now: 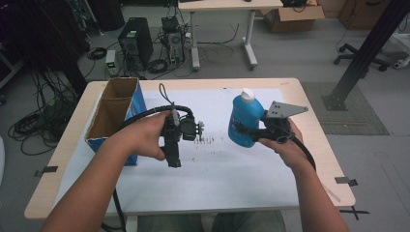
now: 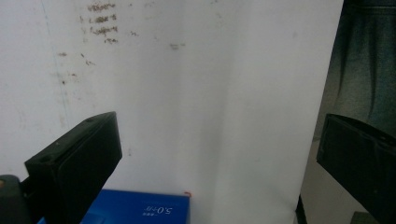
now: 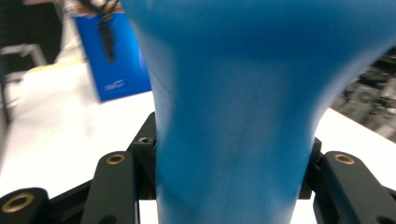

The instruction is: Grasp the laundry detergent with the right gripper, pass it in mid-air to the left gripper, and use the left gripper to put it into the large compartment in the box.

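Two tongs over the tabletop (image 1: 309, 121), one in each hand. Right tongs (image 1: 251, 131) pinching a blue bottle (image 1: 244, 121) with a white cap (image 1: 247, 94), gripped around its narrower lower body; the right gripper view has both black jaws pressed against the bottle's sides (image 3: 233, 140). Bottle is off the surface, held upright with a slight tilt, above the right half of the tabletop, nearer the far edge than the near one. Grey three-cornered plate sits on top of that gripper. Left tongs (image 1: 173, 157) spread wide, nothing between the jaws, pointing down at the white sheet (image 1: 217, 179) around the middle of the tabletop; left gripper view has the jaws far apart over bare white paper (image 2: 210, 116) with small brown marks. Open cardboard box (image 1: 113, 113) with blue sides stands by the left edge, two compartments, just beside the left hand (image 1: 145, 137). Its blue wall shows at the bottom of the left gripper view (image 2: 140, 210). Bottle and box well apart.
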The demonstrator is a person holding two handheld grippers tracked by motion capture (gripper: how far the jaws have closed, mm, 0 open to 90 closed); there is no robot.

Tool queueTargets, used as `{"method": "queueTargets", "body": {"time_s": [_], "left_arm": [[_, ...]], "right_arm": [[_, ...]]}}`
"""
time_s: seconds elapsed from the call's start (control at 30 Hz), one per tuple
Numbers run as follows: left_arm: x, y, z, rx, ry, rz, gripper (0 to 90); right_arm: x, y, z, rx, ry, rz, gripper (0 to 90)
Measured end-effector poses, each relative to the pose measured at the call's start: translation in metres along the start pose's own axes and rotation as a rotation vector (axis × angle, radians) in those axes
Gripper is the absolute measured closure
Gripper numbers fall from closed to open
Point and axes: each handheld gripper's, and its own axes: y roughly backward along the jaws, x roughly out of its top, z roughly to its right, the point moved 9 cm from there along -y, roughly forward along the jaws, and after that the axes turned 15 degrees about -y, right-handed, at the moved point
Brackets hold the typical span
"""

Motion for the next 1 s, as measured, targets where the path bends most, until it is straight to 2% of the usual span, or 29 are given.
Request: {"method": "queueTargets", "body": {"time_s": [0.03, 0.07, 0.1, 0.13, 0.17, 0.2, 0.23, 0.27, 0.3, 0.33, 0.37, 0.4, 0.63, 1.0], "left_arm": [[0.0, 0.0, 0.0, 0.0, 0.0, 0.0, 0.4], [0.001, 0.003, 0.0, -0.002, -0.001, 0.005, 0.4], [0.001, 0.003, 0.0, -0.002, -0.001, 0.005, 0.4], [0.002, 0.005, -0.001, 0.001, -0.002, 0.011, 0.4], [0.002, 0.005, -0.001, 0.001, -0.002, 0.011, 0.4], [0.003, 0.008, -0.001, 0.0, -0.003, 0.015, 0.4], [0.004, 0.009, -0.001, 0.0, -0.003, 0.017, 0.4], [0.005, 0.011, -0.001, 0.002, -0.003, 0.017, 0.4], [0.005, 0.011, -0.001, 0.002, -0.003, 0.017, 0.4], [0.005, 0.013, -0.003, 0.007, -0.002, 0.009, 0.4], [0.005, 0.013, -0.003, 0.007, -0.002, 0.009, 0.4], [0.006, 0.016, -0.004, 0.007, -0.003, 0.007, 0.4], [0.011, 0.026, -0.004, 0.008, -0.01, 0.017, 0.4], [0.018, 0.038, -0.006, -0.006, -0.025, 0.031, 0.4]], "right_arm": [[0.0, 0.0, 0.0, 0.0, 0.0, 0.0, 45.1], [-0.002, 0.001, -0.005, 0.042, 0.015, -0.023, 45.2], [-0.002, 0.001, -0.005, 0.042, 0.015, -0.023, 45.2], [-0.005, 0.002, -0.01, 0.086, 0.025, -0.043, 45.1], [-0.005, 0.002, -0.01, 0.086, 0.025, -0.043, 45.1], [-0.009, 0.002, -0.015, 0.132, 0.043, -0.067, 45.0], [-0.011, 0.001, -0.018, 0.155, 0.054, -0.081, 44.9], [-0.013, 0.001, -0.021, 0.176, 0.065, -0.092, 44.9], [-0.013, 0.001, -0.021, 0.176, 0.065, -0.092, 44.9], [-0.019, -0.001, -0.027, 0.215, 0.08, -0.111, 45.0], [-0.019, -0.001, -0.027, 0.215, 0.08, -0.111, 45.0], [-0.024, -0.004, -0.031, 0.244, 0.092, -0.126, 45.0], [-0.037, -0.017, -0.043, 0.319, 0.112, -0.166, 44.9], [-0.046, -0.033, -0.056, 0.398, 0.13, -0.178, 44.9]]}}
